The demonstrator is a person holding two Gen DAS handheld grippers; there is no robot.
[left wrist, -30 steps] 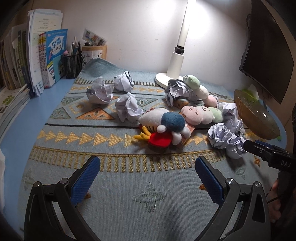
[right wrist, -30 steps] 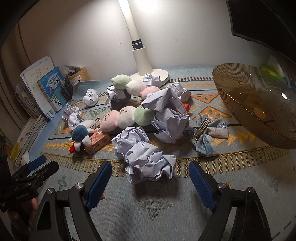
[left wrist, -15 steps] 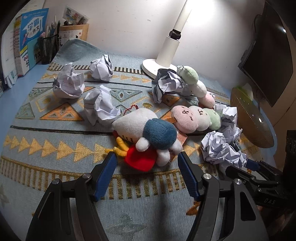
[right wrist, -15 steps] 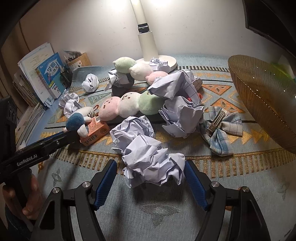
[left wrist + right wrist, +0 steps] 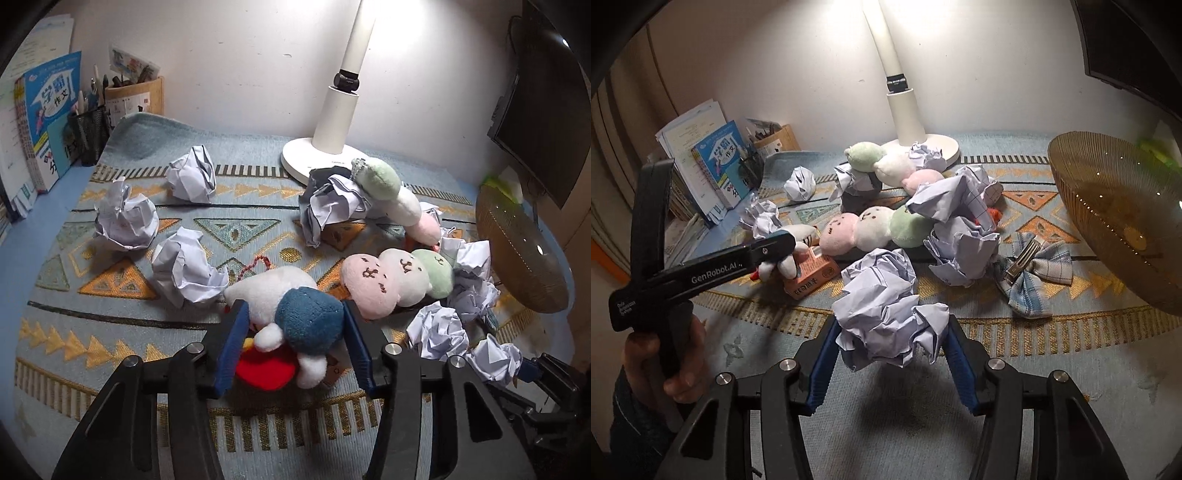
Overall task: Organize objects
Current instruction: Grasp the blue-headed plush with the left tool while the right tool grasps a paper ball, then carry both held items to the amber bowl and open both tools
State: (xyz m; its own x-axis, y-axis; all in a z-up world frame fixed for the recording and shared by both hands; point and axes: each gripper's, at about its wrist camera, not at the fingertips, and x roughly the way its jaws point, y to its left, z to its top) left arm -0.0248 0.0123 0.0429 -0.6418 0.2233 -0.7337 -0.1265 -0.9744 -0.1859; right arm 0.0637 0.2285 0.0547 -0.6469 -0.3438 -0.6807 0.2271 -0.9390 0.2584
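A plush bird with a blue head, white body and red base [image 5: 295, 325] lies on the patterned mat [image 5: 122, 354]. My left gripper [image 5: 291, 343] has its blue pads on both sides of it and is shut on it. My right gripper [image 5: 890, 354] is shut on a crumpled paper ball [image 5: 886, 314] near the mat's front. The left gripper also shows in the right wrist view [image 5: 783, 243], at the plush bird. Several more paper balls, such as one at the left [image 5: 125, 221], and two three-ball plush skewers [image 5: 399, 277] [image 5: 395, 199] lie scattered.
A brown ribbed bowl [image 5: 1119, 221] stands at the right. A white lamp base [image 5: 317, 162] is at the back. A plaid bow clip [image 5: 1030, 273] and an orange carton [image 5: 812, 273] lie on the mat. Books [image 5: 44, 122] and a pen holder [image 5: 88, 129] stand at the left.
Both grippers moved forward and closed: the left around the plush bird, the right around the nearest paper ball.
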